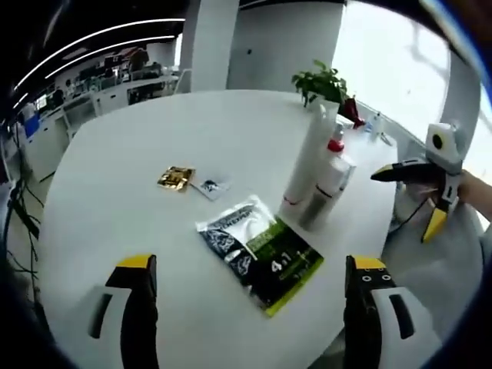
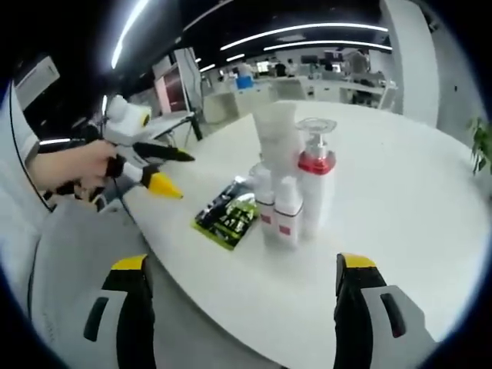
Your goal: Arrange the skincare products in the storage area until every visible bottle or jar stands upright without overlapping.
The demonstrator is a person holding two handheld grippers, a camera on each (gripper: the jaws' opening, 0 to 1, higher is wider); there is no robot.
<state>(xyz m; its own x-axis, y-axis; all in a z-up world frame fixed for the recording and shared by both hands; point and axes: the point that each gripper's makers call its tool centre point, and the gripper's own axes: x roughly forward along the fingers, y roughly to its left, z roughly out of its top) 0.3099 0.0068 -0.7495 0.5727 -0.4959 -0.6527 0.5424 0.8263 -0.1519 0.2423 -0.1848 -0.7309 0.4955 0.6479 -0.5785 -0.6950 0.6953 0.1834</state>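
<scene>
Bottles [image 2: 286,196] stand clustered near the table [image 1: 138,154] edge (upright already); I hold both grippers [image 1: 250,280] [image 2: 240,280] apart, empty, back.

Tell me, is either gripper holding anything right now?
No. The left gripper and the right gripper are both open and empty, short of the bottles.

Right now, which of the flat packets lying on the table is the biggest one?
The green and black pouch marked "4 in 1", lying in front of the bottles. The gold sachet and the small white sachet behind it are much smaller.
</scene>
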